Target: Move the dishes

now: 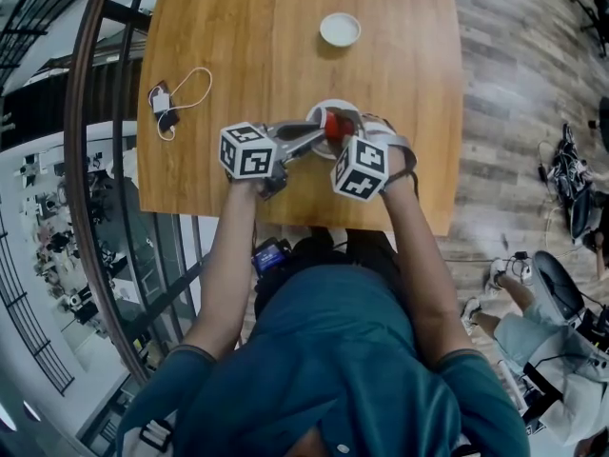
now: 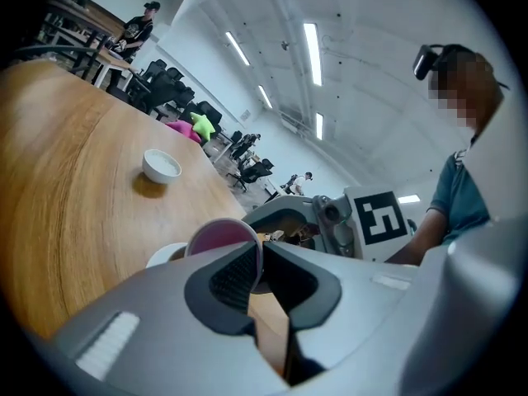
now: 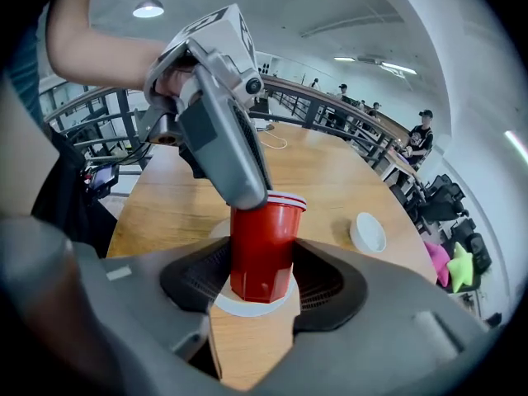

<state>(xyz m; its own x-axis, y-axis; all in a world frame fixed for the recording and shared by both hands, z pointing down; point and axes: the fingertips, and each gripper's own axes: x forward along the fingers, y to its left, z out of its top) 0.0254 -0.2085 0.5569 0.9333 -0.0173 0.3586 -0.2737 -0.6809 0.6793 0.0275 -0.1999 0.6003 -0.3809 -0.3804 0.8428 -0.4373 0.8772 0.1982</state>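
Observation:
A red cup point(image 1: 333, 125) stands on a white plate point(image 1: 318, 112) near the front edge of the wooden table point(image 1: 247, 46). In the right gripper view the cup point(image 3: 262, 250) sits between the pads of my right gripper point(image 3: 262, 279), which press both its sides, over the plate point(image 3: 252, 306). My left gripper point(image 3: 254, 190) comes in from the left and is shut on the cup's rim point(image 2: 219, 236); its jaws point(image 2: 254, 262) pinch the wall. The rim shows doubled lines, like two stacked cups. A small white bowl point(image 1: 340, 29) sits farther back on the table.
A white charger with a looped cable point(image 1: 166, 103) lies near the table's left edge. A curved railing point(image 1: 86, 160) runs along the left. A seated person point(image 1: 533, 350) and cables on the floor are at the right.

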